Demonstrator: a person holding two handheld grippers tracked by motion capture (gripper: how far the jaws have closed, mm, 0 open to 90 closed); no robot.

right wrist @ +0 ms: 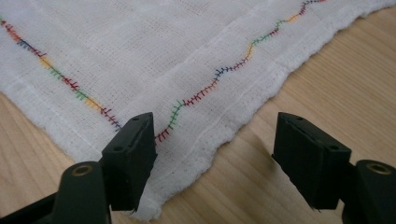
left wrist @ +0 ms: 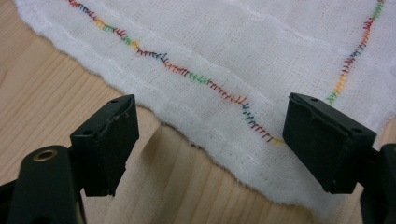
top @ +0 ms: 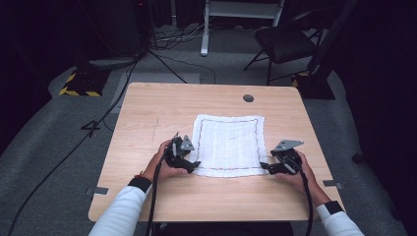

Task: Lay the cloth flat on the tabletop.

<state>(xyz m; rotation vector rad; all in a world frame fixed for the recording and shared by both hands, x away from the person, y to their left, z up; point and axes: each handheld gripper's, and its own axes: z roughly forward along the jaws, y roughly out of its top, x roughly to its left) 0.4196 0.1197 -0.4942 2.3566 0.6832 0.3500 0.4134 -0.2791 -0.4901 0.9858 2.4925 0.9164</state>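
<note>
White cloth (top: pixel 228 144) lies flat and spread on the wooden table (top: pixel 147 118), roughly centred, a bit toward the near edge. Square-ish, with multicolour stitching (left wrist: pixel 196 77) running just inside the hem on all sides.

Left gripper (top: pixel 193 166) sits at the cloth's near-left corner, held in the person's left hand (top: pixel 164 164). Jaws released, standing wide. In the left gripper view (left wrist: pixel 210 140) the cloth's corner edge lies between the two black pads, but neither pad presses on it: one pad is over bare wood, the other over the cloth's margin. Nothing grasped.

Right gripper (top: pixel 265 167) sits at the near-right corner, in the right hand (top: pixel 297 174). Jaws also released and wide. In the right gripper view (right wrist: pixel 215 154) the corner of the cloth points down between the pads; one pad overlaps the hem near the stitching (right wrist: pixel 187 102), the other is over bare wood just beside the edge. No pinch on the fabric, which stays flat on the table.

Both grippers point inward toward the cloth from opposite sides, low to the surface, well apart from each other with the cloth's near edge between them.

Other stuff: grey round grommet (top: pixel 248 98) in the table near its far edge, beyond the cloth. Black chair (top: pixel 285 42) on the floor behind the table, far right. Cables (top: pixel 74 147) trail over the grey floor at left.
</note>
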